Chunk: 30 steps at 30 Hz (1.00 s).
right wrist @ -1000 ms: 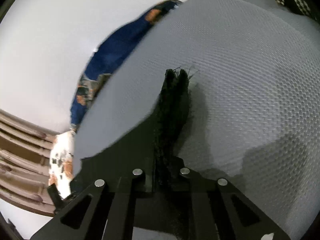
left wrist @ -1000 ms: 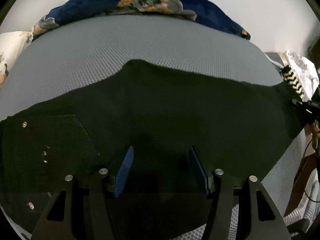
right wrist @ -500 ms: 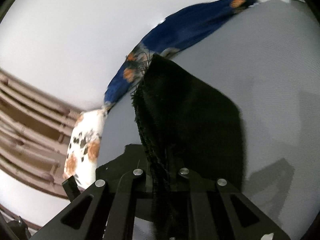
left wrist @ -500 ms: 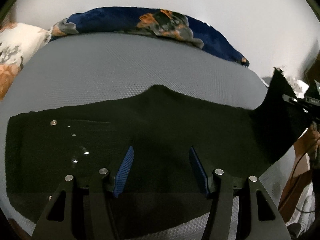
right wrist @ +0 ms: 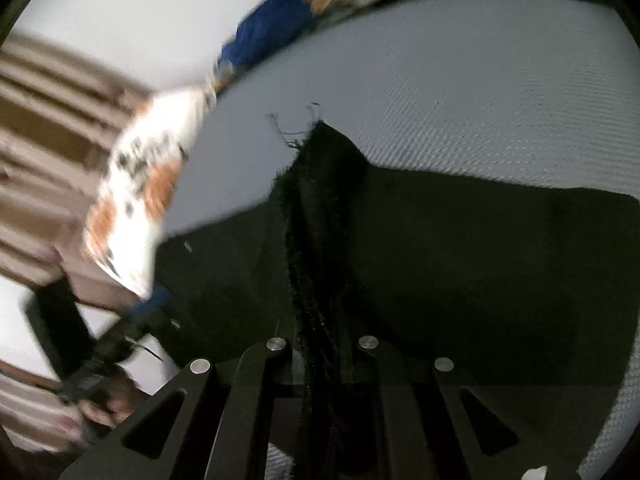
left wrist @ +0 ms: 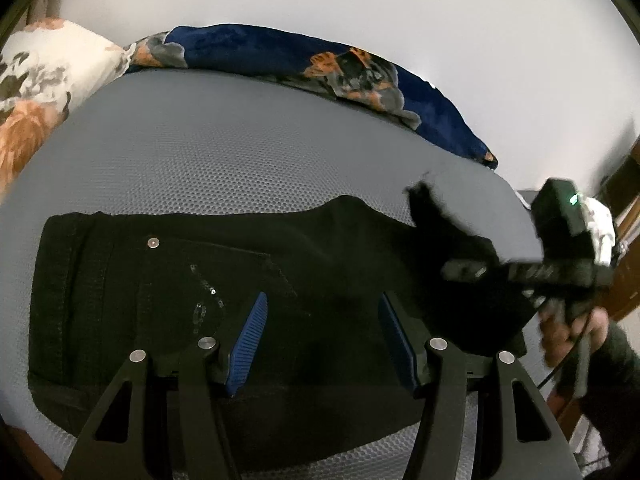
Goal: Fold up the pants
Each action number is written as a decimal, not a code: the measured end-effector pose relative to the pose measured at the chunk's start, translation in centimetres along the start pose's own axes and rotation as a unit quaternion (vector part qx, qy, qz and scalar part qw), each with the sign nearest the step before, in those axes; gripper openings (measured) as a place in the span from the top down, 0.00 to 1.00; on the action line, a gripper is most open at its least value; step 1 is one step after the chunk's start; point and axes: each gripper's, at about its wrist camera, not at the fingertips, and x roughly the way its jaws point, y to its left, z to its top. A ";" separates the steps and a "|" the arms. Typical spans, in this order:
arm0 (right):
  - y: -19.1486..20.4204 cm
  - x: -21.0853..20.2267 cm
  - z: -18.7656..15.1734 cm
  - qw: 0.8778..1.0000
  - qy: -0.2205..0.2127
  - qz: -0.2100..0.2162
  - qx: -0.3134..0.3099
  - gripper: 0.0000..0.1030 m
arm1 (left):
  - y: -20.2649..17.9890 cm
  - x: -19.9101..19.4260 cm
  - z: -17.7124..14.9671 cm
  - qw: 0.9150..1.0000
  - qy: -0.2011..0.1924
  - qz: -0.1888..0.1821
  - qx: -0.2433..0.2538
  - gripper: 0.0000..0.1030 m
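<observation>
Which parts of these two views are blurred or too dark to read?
Left wrist view: mostly sharp; the right gripper and the raised hem it clamps are motion-smeared, and the black denim pants lose their folds in shadow, only rivets glinting. Right wrist view: the left side streaks, smearing the white-and-orange floral pillow; the grey mesh mattress stays crisper.

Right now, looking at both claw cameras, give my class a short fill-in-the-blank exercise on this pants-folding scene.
1. The pants are ____ in colour.
2. The right claw is shut on the ____ end of the pants.
3. The left claw has its blue fingers ____.
4. The pants lie on a ____ mattress.

Missing words: black; frayed; open; grey
</observation>
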 end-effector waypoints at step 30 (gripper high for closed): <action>-5.6 -8.4 -4.9 0.985 -0.109 -0.019 0.131 0.47 | -1.4 9.3 -0.7 0.954 0.220 -0.173 -0.104 0.44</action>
